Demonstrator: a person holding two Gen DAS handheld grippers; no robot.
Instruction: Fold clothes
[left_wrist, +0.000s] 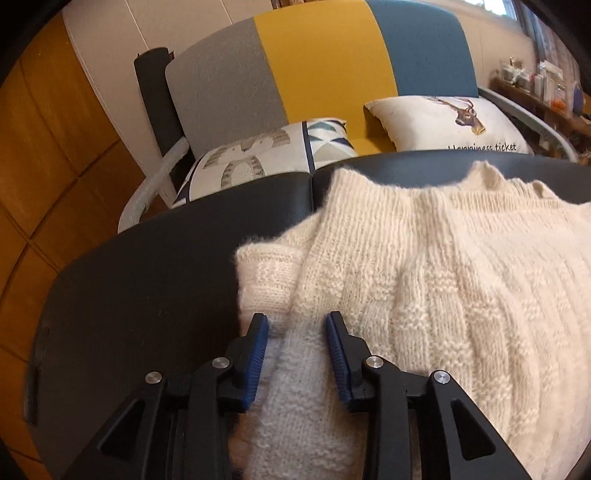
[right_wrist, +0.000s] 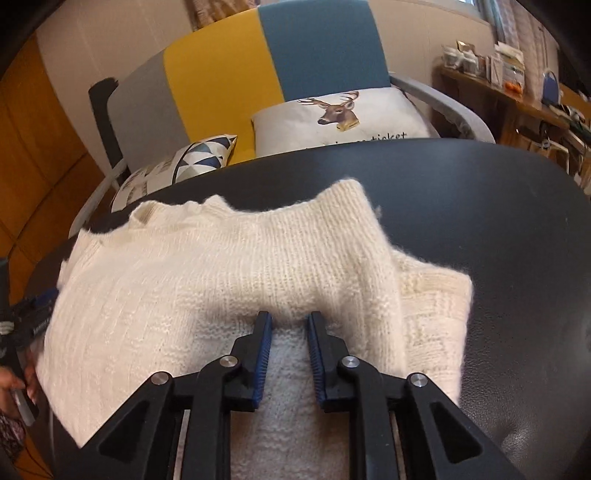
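Note:
A cream knitted sweater (left_wrist: 443, 277) lies folded on a black padded table (left_wrist: 147, 277), neckline toward the far edge. My left gripper (left_wrist: 297, 325) pinches a raised ridge of knit at the sweater's near left edge, next to a folded-in sleeve cuff (left_wrist: 266, 273). In the right wrist view the sweater (right_wrist: 221, 266) spreads to the left, and my right gripper (right_wrist: 290, 321) is shut on a fold at its near edge, with a folded sleeve (right_wrist: 436, 295) lying to the right. The left gripper (right_wrist: 33, 317) and a hand (right_wrist: 18, 387) show at that view's left edge.
Beyond the table stands a sofa (left_wrist: 321, 66) with a grey, yellow and blue back, holding a deer cushion (left_wrist: 443, 122) and a patterned cushion (left_wrist: 266, 155). A wooden shelf (right_wrist: 498, 85) with small items is far right. Bare black table (right_wrist: 498, 240) extends right of the sweater.

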